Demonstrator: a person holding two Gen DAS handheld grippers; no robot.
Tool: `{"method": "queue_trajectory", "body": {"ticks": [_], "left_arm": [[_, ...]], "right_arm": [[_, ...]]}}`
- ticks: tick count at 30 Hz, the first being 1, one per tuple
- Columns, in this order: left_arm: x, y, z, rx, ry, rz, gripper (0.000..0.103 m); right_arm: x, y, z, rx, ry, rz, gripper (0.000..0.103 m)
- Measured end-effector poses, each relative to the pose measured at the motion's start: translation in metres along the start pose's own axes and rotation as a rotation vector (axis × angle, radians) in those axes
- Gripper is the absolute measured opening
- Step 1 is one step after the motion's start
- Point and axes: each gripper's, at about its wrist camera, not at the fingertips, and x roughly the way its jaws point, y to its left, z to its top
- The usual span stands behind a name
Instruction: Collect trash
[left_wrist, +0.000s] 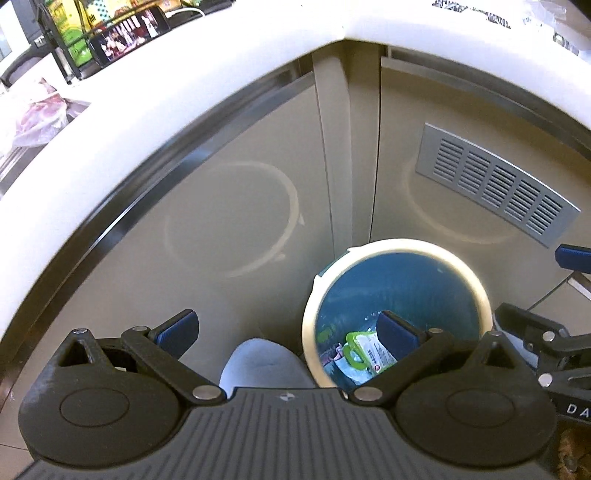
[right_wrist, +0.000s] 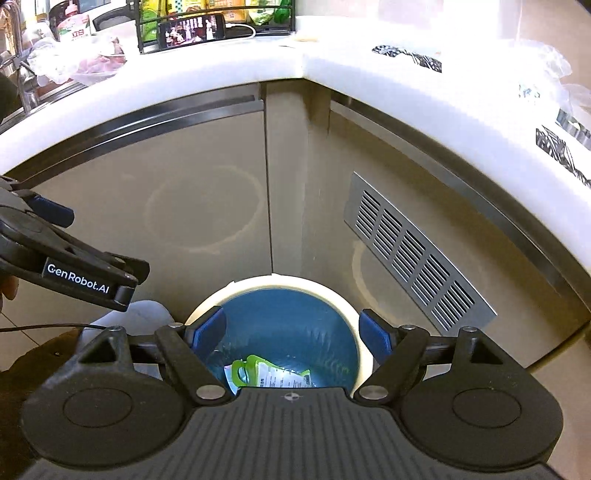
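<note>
Right gripper (right_wrist: 291, 334) hangs wide open and empty, left gripper (left_wrist: 286, 332) too. Below them at bottom centre of frame, a green-and-white pouch (right_wrist: 271, 374) lies flat inside the blue-lined trash bin (right_wrist: 364, 354), long axis running left-right, green cap end pointing left.

White L-shaped bench (right_wrist: 229, 62) is seen wrapping an inner corner. On it a wire rack (right_wrist: 214, 22) of packets is set, with a phone (right_wrist: 192, 31) lit and leaned against the rack front, cable attached. Clear plastic bags (right_wrist: 85, 55) are laid left of the rack; patterned marker strips (right_wrist: 410, 57) are stuck along the right run. On the tiled floor (right_wrist: 22, 336) a round cream-rimmed bin (right_wrist: 255, 286), blue-lined, is stood in the corner against the cabinet fronts.
</note>
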Motion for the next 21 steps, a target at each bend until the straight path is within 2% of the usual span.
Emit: {"method": "queue_trajectory", "body": {"ticks": [8,16,21], "left_arm": [[0.0,0.001,-0.004,-0.008,0.009,-0.005,0.102],[0.0,-0.008,-0.004,0.037,0.003,-0.032,0.102],[-0.004,-0.008,-0.005,0.044,-0.013,-0.03,0.102]], "right_arm": [[-0.006,0.003,-0.002,-0.003,-0.004,0.014,0.081],[-0.014,-0.008,-0.008,0.061,-0.009,-0.029,0.081],[-0.012,-0.009,-0.009,0.074,-0.003,-0.026,0.081]]}}
